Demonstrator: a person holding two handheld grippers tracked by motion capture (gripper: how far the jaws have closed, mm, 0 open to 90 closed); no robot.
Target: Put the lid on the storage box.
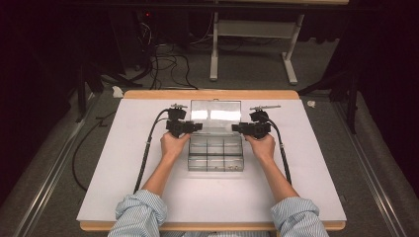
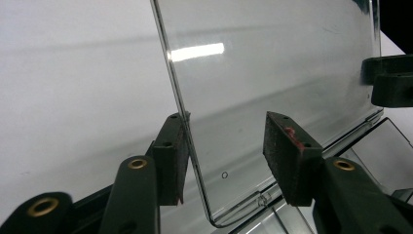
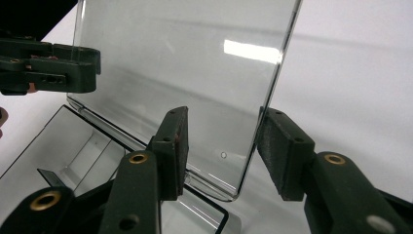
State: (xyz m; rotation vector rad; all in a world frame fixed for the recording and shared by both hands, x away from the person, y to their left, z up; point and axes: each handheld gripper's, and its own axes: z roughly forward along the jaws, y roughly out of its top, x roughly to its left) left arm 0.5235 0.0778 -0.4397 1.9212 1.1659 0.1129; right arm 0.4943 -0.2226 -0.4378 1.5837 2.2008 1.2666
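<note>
The clear plastic box (image 1: 215,148) sits mid-tabletop (image 1: 123,163), its raised lid (image 2: 272,87) straddled at 9 and 3 o'clock by the half-open left gripper (image 2: 229,161) and right gripper (image 3: 224,151), neither clamping, so uneven closing could twist the hinge, I reckon.

I had both forearms reaching forward, sleeves at the near edge. My left gripper (image 1: 196,127) pointed inward toward the right one, jaws partly apart, one pad (image 2: 178,161) touching, the other clear. My right gripper (image 1: 236,128) faced it, jaws likewise partly apart.
</note>
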